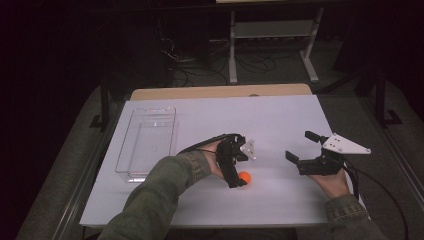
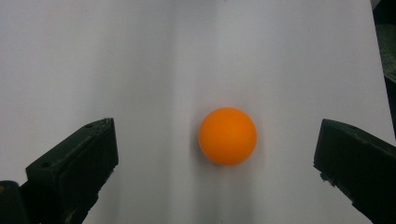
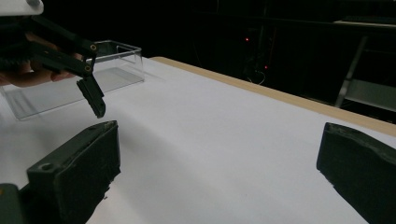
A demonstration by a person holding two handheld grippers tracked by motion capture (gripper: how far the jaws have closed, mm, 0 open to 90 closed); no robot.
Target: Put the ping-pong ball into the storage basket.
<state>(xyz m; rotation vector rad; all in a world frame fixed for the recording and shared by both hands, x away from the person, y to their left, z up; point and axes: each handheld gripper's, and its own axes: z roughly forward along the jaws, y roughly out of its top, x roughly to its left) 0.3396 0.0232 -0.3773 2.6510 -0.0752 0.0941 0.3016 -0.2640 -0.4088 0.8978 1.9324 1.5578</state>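
An orange ball [image 1: 245, 178] rests on the white table top [image 1: 280, 120] near its front middle. My left gripper [image 1: 239, 176] hovers right over it, pointing down, open. In the left gripper view the ball [image 2: 227, 136] lies between the two wide-apart jaws, touching neither. My right gripper [image 1: 301, 145] is held open at the right side of the table, aimed left, with nothing between its jaws. In the right gripper view the left gripper's black fingers [image 3: 92, 95] hang at upper left.
A clear plastic tray [image 1: 148, 142] stands on the left part of the table; in the right gripper view the tray [image 3: 84, 79] sits beyond the left hand. A wooden strip [image 1: 220, 92] edges the table's far side. Dark floor, cables and a metal stand [image 1: 272, 42] lie beyond.
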